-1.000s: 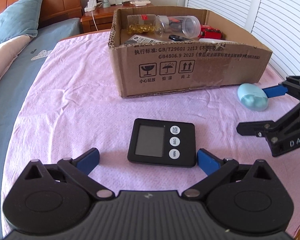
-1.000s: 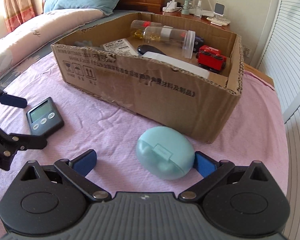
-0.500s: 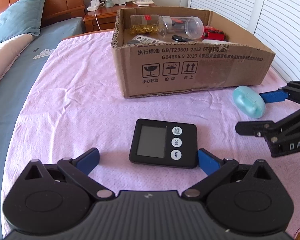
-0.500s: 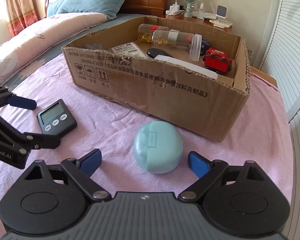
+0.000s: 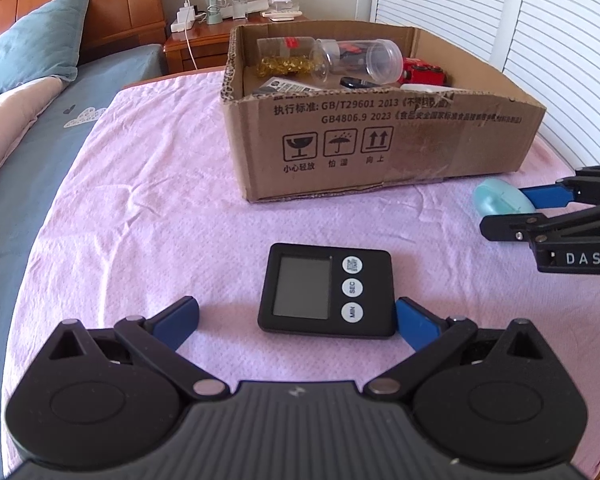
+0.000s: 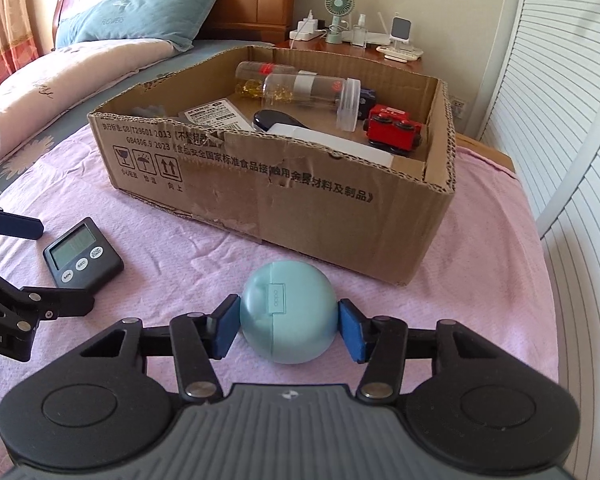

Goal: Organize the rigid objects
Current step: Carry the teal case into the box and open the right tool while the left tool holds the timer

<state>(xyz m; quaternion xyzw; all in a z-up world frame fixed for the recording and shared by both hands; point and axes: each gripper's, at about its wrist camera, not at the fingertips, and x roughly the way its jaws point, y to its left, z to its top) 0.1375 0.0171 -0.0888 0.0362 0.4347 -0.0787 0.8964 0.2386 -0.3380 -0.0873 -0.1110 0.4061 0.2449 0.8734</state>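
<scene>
My right tongs [image 6: 288, 328] have just closed on the pale blue case [image 6: 288, 312] lying on the pink bedspread [image 6: 480, 280]; left tongs [image 5: 296, 320] gape around the timer [image 5: 326, 294]. Next, lift it into the cardboard box [image 6: 300, 196].

Bright daylight, soft shadows, sharp focus, strong fisheye bending at edges.

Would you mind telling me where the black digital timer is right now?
In the left wrist view the black digital timer lies flat on the pink cloth, between the open left hand-held gripper fingers, in front of the cardboard box.
</scene>
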